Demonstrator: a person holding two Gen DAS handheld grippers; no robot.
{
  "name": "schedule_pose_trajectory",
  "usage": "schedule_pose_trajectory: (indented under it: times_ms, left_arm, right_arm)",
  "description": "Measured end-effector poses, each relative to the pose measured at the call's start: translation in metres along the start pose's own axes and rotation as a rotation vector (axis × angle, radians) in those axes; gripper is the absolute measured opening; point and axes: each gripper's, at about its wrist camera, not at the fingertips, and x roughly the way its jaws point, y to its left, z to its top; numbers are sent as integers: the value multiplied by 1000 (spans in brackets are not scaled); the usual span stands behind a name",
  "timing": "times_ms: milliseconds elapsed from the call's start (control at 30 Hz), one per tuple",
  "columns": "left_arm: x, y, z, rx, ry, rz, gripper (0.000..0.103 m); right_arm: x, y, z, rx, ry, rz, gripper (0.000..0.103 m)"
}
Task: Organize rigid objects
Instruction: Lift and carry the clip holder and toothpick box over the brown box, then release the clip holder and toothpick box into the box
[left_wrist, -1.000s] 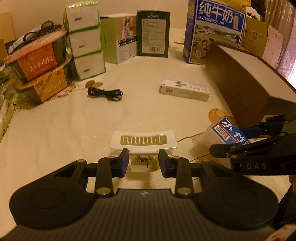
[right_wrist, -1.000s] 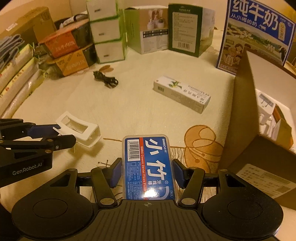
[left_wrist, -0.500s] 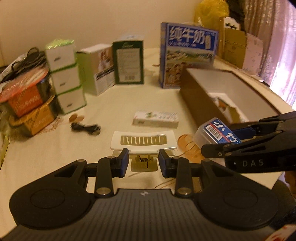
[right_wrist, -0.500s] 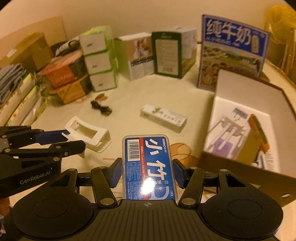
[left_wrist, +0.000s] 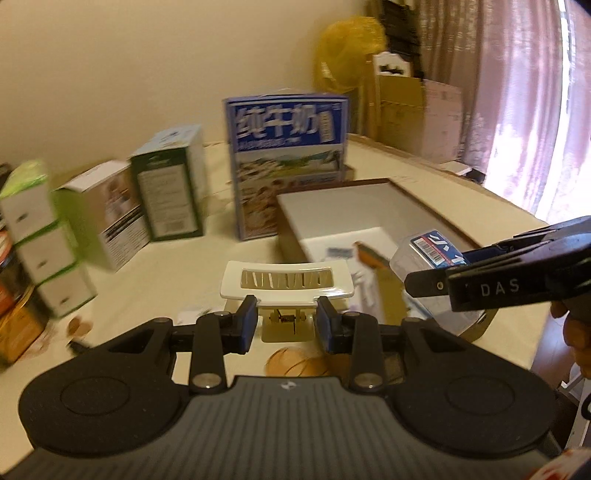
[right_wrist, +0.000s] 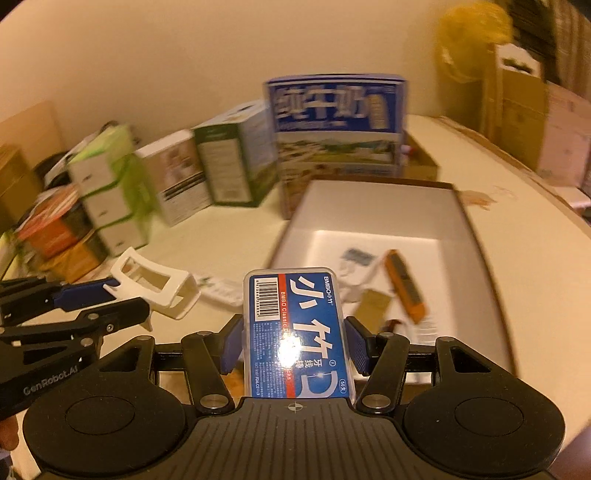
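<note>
My left gripper (left_wrist: 286, 321) is shut on the stem of a white plastic clip (left_wrist: 288, 282) with a slotted top, held up above the table. My right gripper (right_wrist: 293, 339) is shut on a clear floss-pick box (right_wrist: 295, 328) with a blue label, its pads against the box's long sides. Both hang side by side at the near end of an open brown cardboard box (right_wrist: 388, 210) with a white inside. In the right wrist view the left gripper (right_wrist: 110, 299) and the clip (right_wrist: 155, 288) show at the left. The floss-pick box (left_wrist: 424, 254) shows at the right of the left wrist view.
An orange item (right_wrist: 404, 288) and papers lie inside the cardboard box. A blue milk carton (left_wrist: 288, 162) stands behind it, with a green box (left_wrist: 170, 192) and stacked green-white boxes (left_wrist: 33, 236) to the left. A toothpaste box (right_wrist: 221, 291) lies on the cloth. Cartons (left_wrist: 417, 118) stand at the back right.
Both grippers have risen and swung right toward the open cardboard box, each still carrying its object. The box's inside has come into view; the cable and toothpaste box have slipped below.
</note>
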Motion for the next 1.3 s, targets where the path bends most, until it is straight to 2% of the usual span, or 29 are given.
schedule_pose_trajectory:
  times_ms: [300, 600, 967, 1300]
  left_arm:
    - [61, -41, 35, 64, 6, -78, 29]
    - [138, -56, 61, 115, 39, -89, 29]
    - [228, -61, 98, 183, 76, -59, 29]
    - [277, -57, 104, 214, 116, -39, 30]
  right_arm:
    - [22, -65, 23, 48, 6, -69, 54]
    - [77, -107, 47, 38, 70, -93, 54]
    - [144, -135, 91, 14, 99, -124, 54]
    - [184, -140, 106, -42, 117, -169, 54]
